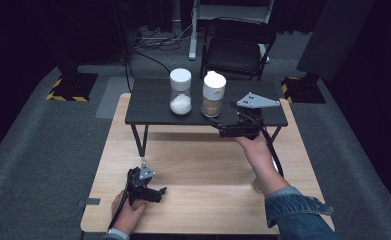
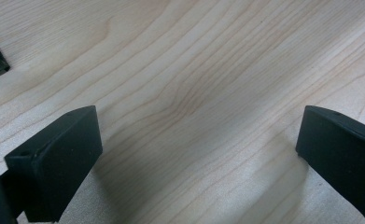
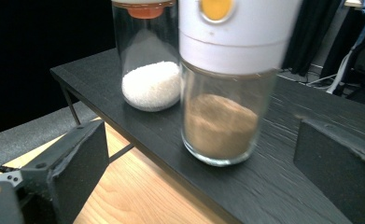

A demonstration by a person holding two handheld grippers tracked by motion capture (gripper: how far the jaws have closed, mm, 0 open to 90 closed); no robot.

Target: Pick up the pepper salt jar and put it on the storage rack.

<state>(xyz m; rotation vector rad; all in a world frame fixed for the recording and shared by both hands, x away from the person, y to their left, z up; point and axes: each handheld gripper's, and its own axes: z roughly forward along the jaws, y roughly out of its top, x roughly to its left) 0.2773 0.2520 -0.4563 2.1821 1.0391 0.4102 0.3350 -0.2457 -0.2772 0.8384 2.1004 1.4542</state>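
Brown-powder jar [image 3: 222, 100] stands just ahead of the open right gripper [image 3: 199, 172].

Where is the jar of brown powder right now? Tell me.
In the high view the jar of brown powder stands on the black shelf, right of the jar of white grains, just ahead of the open right gripper.

White-capped jar [image 3: 227, 88], brown powder [image 3: 220, 123].

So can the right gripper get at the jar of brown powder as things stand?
Probably yes. The right gripper is open and faces the jar of brown powder at the near edge of the black shelf, with nothing between them; the jar of white grains stands off to one side.
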